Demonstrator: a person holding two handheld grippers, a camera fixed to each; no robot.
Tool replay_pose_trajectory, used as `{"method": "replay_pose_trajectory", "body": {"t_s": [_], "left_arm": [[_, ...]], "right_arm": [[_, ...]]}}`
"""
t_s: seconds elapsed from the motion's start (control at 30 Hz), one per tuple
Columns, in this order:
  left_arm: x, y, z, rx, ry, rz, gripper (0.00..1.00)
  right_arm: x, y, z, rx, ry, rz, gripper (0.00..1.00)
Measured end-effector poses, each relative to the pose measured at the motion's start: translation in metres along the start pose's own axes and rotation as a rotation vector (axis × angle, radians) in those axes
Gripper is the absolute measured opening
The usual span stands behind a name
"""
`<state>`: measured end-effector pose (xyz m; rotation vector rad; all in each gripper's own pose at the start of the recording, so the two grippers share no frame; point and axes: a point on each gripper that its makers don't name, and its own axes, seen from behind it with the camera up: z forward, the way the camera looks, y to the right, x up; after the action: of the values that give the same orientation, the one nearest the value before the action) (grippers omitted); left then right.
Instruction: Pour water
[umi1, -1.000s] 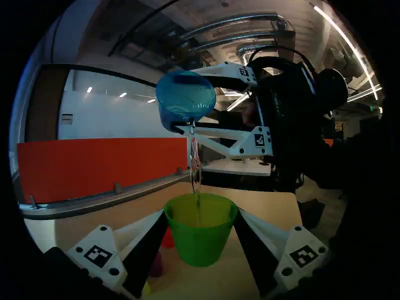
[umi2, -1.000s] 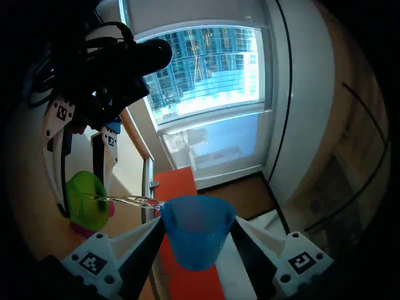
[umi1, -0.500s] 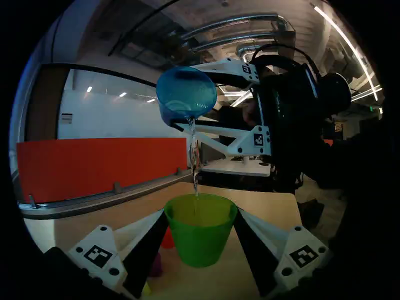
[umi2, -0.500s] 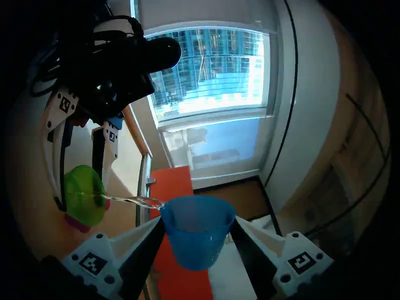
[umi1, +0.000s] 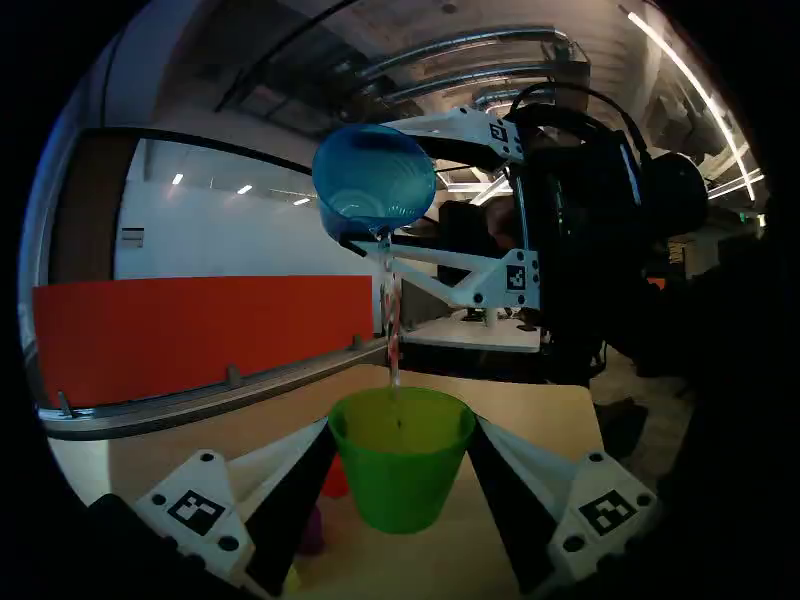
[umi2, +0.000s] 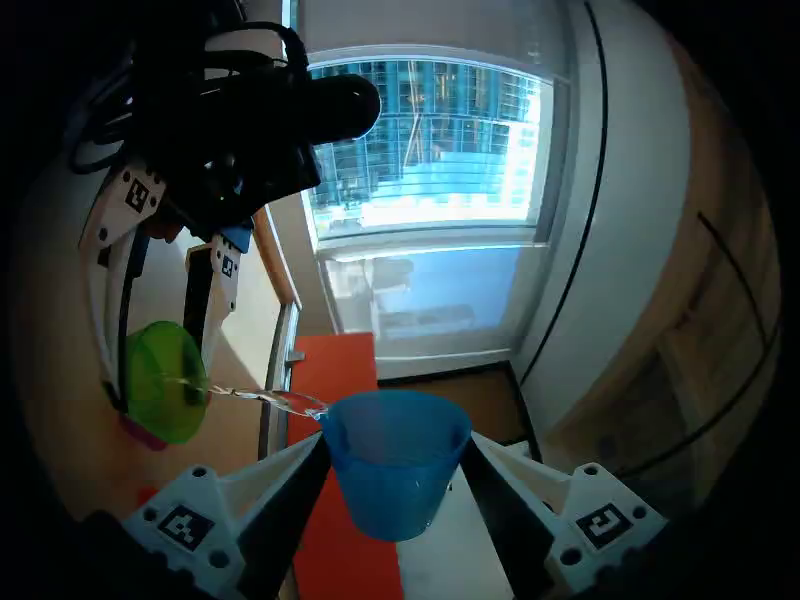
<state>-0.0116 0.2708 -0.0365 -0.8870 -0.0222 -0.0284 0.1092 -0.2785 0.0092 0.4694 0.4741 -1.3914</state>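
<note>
K: Tipped further than a second ago, the blue cup (umi1: 373, 182) shows more of its mouth in the left gripper view. The water stream (umi1: 392, 330) looks thinner.

M: Grips?

K: Right gripper (umi2: 395, 455) is part-closed, both fingers pressing the blue cup's sides. Left gripper (umi1: 400, 440) clamps the green cup (umi1: 401, 480) the same way, upright over the table (umi1: 530, 400). Resting or lifted, cannot tell.

M: Step?

K: Mid-pour, likely near the end. Blue cup is above the green one and apart from it, and the stream lands inside. Next, I judge: hold the tilt until it drains, then level the blue cup, keeping the green one steady.

M: Count?

K: Two cups, two grippers, one stream. Three small coloured bits (umi1: 335, 482) lie beside the green cup, too hidden to identify.
</note>
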Motion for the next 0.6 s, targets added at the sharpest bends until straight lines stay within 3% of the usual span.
{"method": "replay_pose_trajectory", "body": {"t_s": [0.6], "left_arm": [[-0.0002, -0.0007, 0.0015, -0.004, 0.001, -0.002, 0.87]], "right_arm": [[0.0024, 0.0062, -0.0006, -0.01, -0.003, -0.094, 0.89]]}}
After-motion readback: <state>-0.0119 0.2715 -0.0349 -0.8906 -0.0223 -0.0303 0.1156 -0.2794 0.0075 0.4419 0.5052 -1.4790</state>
